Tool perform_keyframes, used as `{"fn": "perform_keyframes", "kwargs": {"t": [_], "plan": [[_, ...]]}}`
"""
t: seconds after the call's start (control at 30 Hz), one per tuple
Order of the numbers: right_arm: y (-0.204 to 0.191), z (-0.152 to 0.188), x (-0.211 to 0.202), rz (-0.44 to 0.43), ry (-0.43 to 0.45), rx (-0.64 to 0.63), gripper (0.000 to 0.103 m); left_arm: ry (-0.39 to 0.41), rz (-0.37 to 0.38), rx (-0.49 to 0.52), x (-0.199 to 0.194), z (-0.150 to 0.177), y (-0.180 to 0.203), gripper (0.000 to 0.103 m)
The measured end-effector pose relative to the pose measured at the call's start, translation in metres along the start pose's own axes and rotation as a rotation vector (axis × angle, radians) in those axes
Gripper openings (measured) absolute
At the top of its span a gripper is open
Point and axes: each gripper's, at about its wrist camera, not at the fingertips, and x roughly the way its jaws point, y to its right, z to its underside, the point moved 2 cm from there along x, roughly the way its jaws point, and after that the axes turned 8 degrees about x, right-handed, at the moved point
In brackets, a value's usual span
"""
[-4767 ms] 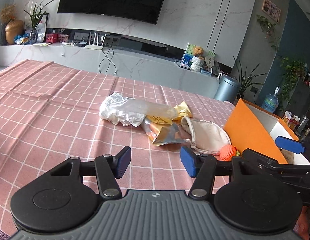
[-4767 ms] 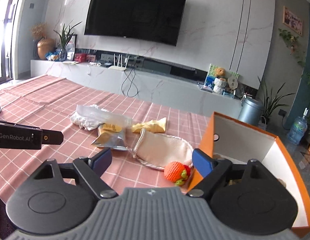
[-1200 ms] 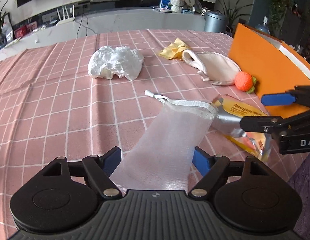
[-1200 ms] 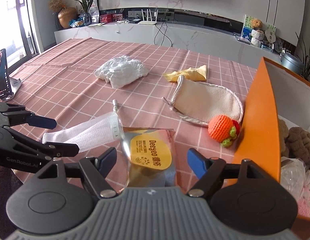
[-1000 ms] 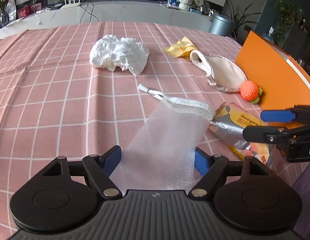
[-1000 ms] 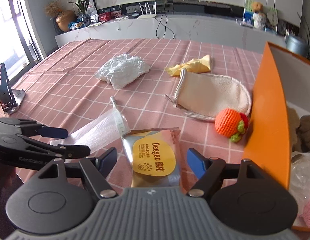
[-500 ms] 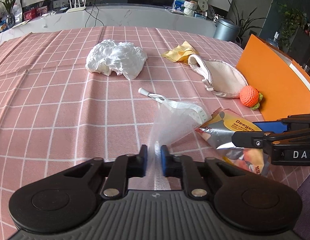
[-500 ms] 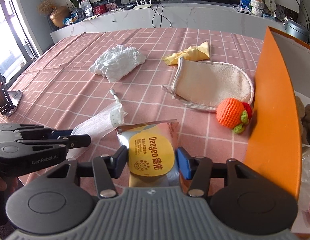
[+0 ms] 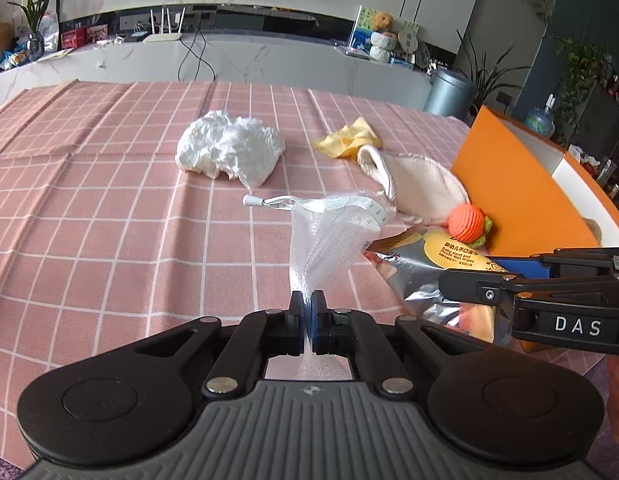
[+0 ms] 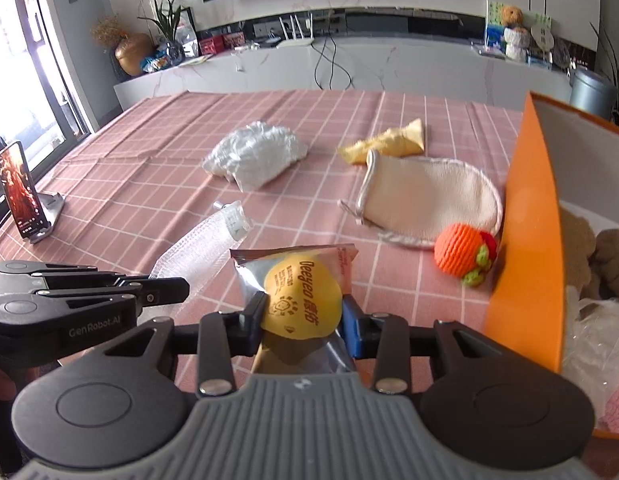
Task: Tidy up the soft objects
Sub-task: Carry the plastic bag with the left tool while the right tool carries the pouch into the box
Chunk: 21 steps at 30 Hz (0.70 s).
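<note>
My left gripper (image 9: 307,304) is shut on the near end of a white mesh bag (image 9: 329,236). The bag rises off the pink checked tablecloth (image 9: 109,216), with its drawstring end still trailing on the cloth. In the right wrist view the same bag (image 10: 201,252) runs out from the left gripper's fingers at the left. My right gripper (image 10: 303,312) has its jaws closing on a silver and yellow wet wipes pack (image 10: 301,292). Both pads press its sides and the pack bulges between them. An orange box (image 10: 525,220) stands open at the right with soft items inside.
A crochet orange ball (image 10: 461,254) lies against the box wall, with a beige mitt (image 10: 429,200) behind it. Farther back lie a yellow cloth (image 10: 389,142) and a crumpled white cloth (image 10: 257,156). A phone on a stand (image 10: 19,196) sits at the table's left edge.
The left jaws have shut on the mesh bag and lifted its near end, bunching it. The right jaws have narrowed onto the wipes pack, which now bulges and tilts up.
</note>
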Motion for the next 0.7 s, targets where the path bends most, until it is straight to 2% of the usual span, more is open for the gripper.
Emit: {"fn": "perform_keyframes", "kwargs": {"t": [0.33,0.7], "plan": [[0.0,-0.012,-0.053,-0.014,0.132,0.002,0.036,0.077,-0.01,0.021,-0.033,-0.025,0.021,0.003],[0.034,-0.03,-0.116,0.033,0.27,0.026,0.036,0.162,0.057,0.135,-0.04,-0.068,0.073,0.003]]}}
